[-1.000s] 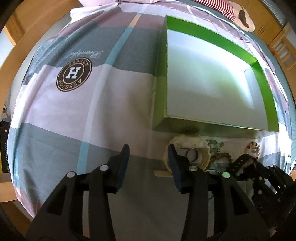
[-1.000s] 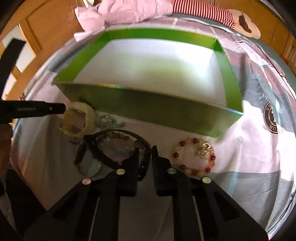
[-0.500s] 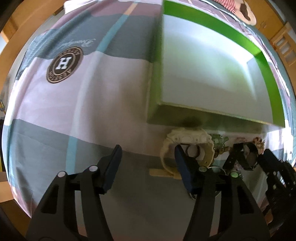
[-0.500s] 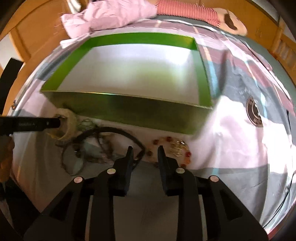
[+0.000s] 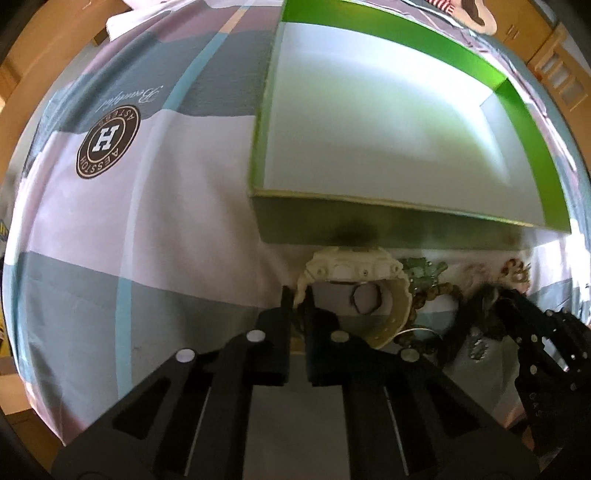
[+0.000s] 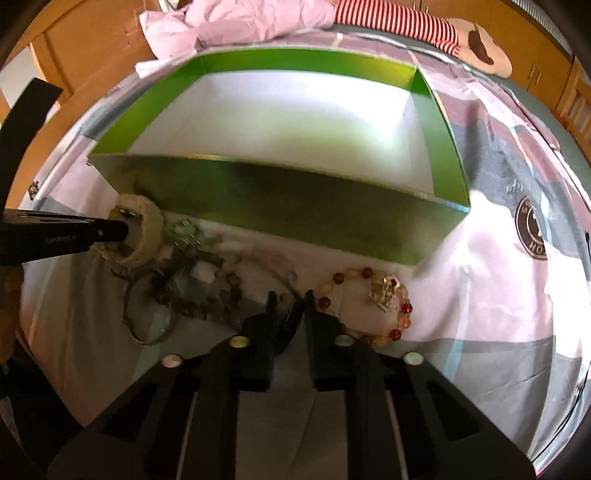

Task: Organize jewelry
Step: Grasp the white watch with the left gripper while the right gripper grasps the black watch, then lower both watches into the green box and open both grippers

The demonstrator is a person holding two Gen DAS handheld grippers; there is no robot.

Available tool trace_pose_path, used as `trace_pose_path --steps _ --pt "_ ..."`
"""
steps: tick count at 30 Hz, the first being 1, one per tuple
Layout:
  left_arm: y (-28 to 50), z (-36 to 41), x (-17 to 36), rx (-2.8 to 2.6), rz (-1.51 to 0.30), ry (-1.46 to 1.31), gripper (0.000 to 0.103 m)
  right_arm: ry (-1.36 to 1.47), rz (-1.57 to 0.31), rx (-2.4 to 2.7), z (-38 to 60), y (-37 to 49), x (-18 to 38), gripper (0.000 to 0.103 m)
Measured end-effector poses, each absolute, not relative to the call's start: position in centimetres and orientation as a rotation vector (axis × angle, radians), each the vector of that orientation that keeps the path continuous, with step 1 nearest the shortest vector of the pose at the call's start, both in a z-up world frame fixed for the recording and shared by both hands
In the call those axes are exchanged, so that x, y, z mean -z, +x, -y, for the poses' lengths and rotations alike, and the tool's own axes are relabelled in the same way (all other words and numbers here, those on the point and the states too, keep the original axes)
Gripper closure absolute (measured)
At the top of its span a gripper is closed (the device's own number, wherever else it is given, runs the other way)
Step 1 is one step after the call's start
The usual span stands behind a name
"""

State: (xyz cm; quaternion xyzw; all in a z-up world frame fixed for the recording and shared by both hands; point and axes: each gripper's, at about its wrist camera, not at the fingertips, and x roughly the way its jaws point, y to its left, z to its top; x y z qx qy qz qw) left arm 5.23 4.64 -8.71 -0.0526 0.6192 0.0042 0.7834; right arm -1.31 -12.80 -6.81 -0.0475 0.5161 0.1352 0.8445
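A cream watch [image 5: 354, 269] lies on the bedspread just in front of the green box [image 5: 388, 229]. My left gripper [image 5: 297, 302] is shut on the watch's strap at its left side; the same grip shows in the right wrist view [image 6: 125, 230]. My right gripper [image 6: 288, 308] is shut on a black band [image 6: 290, 325] that hangs between its fingers. A red and orange bead bracelet [image 6: 369, 299] lies just right of it. A dark bead string [image 6: 207, 295], a metal ring [image 6: 147, 314] and a green trinket [image 6: 181, 232] lie in a heap to its left.
The green box [image 6: 295, 206] is open, with a white floor and nothing inside. A pink, grey and blue bedspread [image 5: 147, 206] with a round brown logo [image 5: 108, 142] covers the bed. Pink bedding [image 6: 240, 22] and a striped plush toy [image 6: 443, 29] lie behind the box.
My left gripper moved right to the cream watch and closed on its strap. My right gripper kept hold of the black band and pulled it back from the heap, nearer the bead bracelet.
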Motion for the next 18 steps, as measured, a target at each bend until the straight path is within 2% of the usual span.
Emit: trace_pose_path --steps 5,13,18 --pt "5.0 -4.9 6.6 0.009 -1.287 -0.133 0.097 -0.075 -0.987 -0.304 12.6 -1.6 4.6 0.094" --pt "4.0 -5.1 1.2 0.113 -1.092 -0.173 0.097 0.040 -0.787 -0.317 14.1 -1.0 -0.8 0.093" --pt "6.5 -5.3 -0.5 0.107 -1.008 -0.202 0.097 0.037 -0.771 -0.266 14.7 1.8 -1.7 0.093"
